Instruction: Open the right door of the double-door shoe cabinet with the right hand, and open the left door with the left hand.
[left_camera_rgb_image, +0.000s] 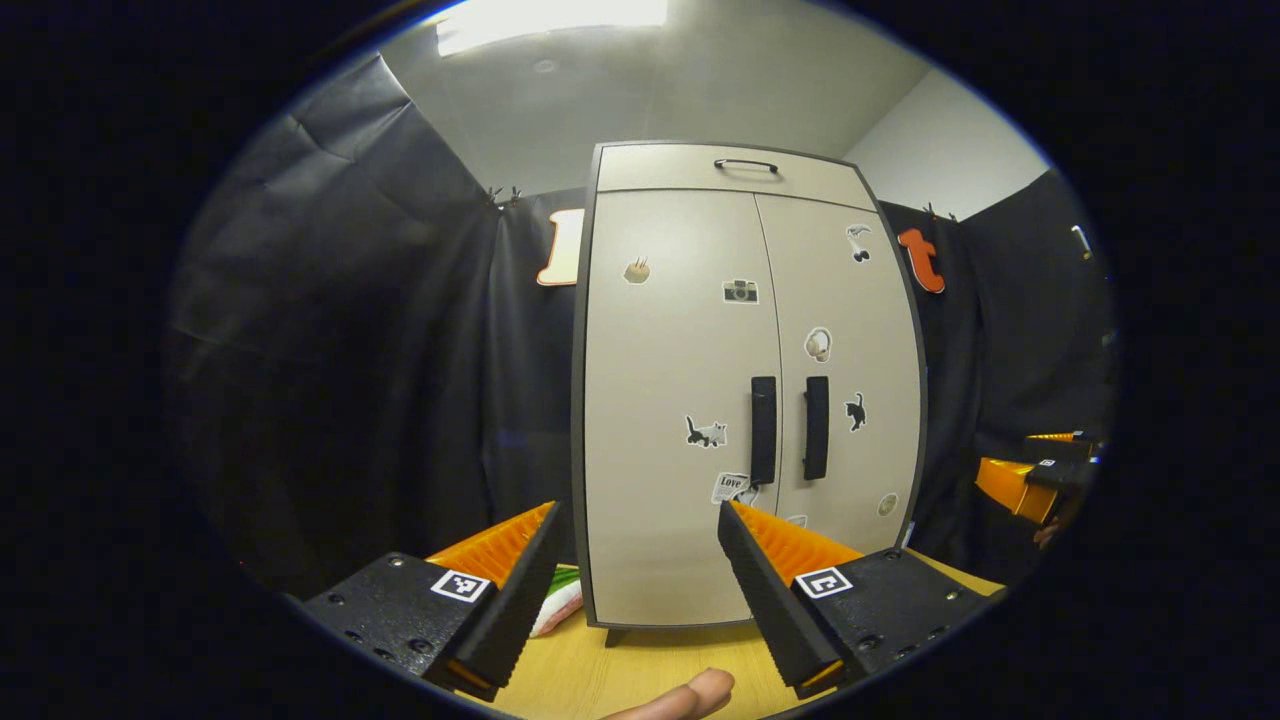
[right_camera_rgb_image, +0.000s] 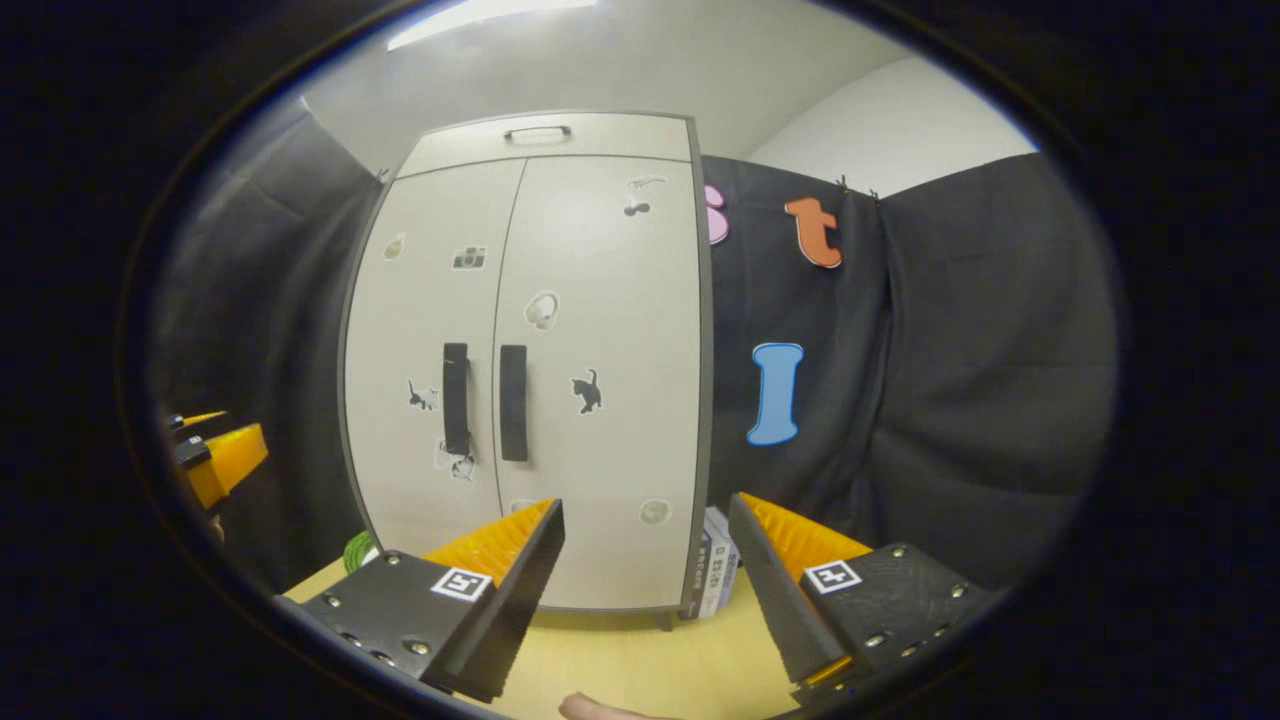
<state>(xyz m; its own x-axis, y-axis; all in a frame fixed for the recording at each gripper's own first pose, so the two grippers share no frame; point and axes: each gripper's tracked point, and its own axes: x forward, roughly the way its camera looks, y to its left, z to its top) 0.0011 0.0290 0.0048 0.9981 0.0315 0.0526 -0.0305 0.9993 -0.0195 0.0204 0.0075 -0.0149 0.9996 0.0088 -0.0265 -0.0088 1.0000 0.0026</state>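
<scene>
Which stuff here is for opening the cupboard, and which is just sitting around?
For the job: left door, right door, left handle, right handle, left gripper, right gripper.

Just lying about: stickers, top drawer, books.

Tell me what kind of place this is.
Probably a recording booth set up for household tasks, not a real home: black cloth hangs as walls, and a small two-door shoe cabinet stands on a wooden table, doors closed.

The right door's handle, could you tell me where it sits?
In the right gripper view, the right door's handle stands upright at the door's inner edge, beside the left door's handle.
</scene>
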